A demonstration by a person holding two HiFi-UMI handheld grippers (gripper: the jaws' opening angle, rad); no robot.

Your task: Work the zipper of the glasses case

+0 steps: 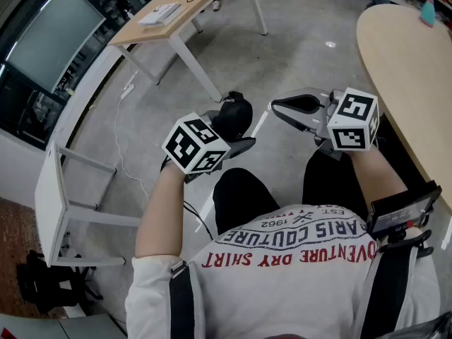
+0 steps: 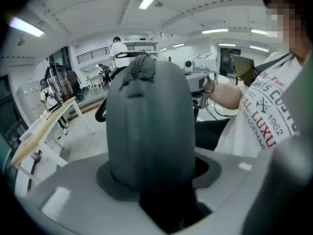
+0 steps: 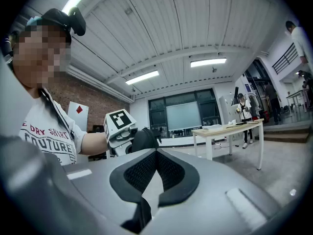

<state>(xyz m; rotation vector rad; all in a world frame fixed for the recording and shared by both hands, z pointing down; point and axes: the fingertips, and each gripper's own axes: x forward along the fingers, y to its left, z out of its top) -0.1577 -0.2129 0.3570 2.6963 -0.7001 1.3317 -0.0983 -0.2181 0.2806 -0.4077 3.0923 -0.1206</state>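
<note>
The glasses case (image 1: 234,114) is a dark, rounded shell held in the air in front of my knees. My left gripper (image 1: 230,135) is shut on its lower end. In the left gripper view the case (image 2: 146,126) stands upright between the jaws and fills the middle, with its zipper ridge (image 2: 141,66) at the top. My right gripper (image 1: 275,106) hangs to the right of the case, pointing left toward it and a little apart from it. Its jaws are shut, tips together, with nothing between them (image 3: 156,152). Beyond those tips, the case (image 3: 144,139) shows next to the left gripper's marker cube (image 3: 120,124).
A wooden desk (image 1: 176,13) stands on the concrete floor at the upper left and a rounded light tabletop (image 1: 402,69) at the right. A white frame (image 1: 63,203) is at the left, with a cable (image 1: 120,140) on the floor. People stand far off (image 2: 117,45).
</note>
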